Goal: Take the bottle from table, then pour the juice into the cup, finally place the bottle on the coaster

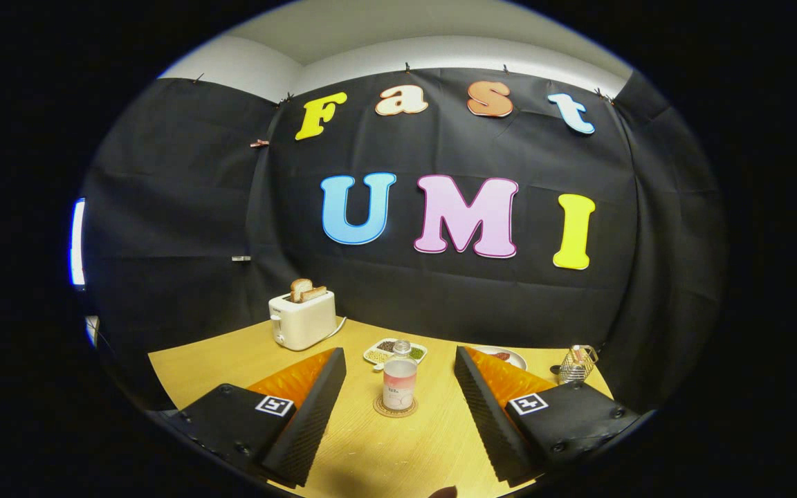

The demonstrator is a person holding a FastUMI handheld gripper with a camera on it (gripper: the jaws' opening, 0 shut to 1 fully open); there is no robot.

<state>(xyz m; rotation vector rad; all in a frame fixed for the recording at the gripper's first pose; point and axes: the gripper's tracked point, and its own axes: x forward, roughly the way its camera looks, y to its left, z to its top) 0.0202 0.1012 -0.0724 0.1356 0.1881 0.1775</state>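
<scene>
The gripper (398, 387) is released — its fingers spread wide, touching nothing. Between and just ahead of them the juice bottle (399, 382) stands upright on the round coaster (394, 410). Beyond, on the wooden surface (218, 363), sit a toaster (301, 319) with bread and a snack tray (383, 351).

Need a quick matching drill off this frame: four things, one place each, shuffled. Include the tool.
Things:
1. bottle
2. toaster
3. wire basket
4. tool

Places:
A. beyond the left finger, bread in its slots
B. open, fingers either side of the bottle
C. upright on the coaster
D. beyond the right finger, at the table's far edge

Pairs: 1-C, 2-A, 3-D, 4-B
</scene>
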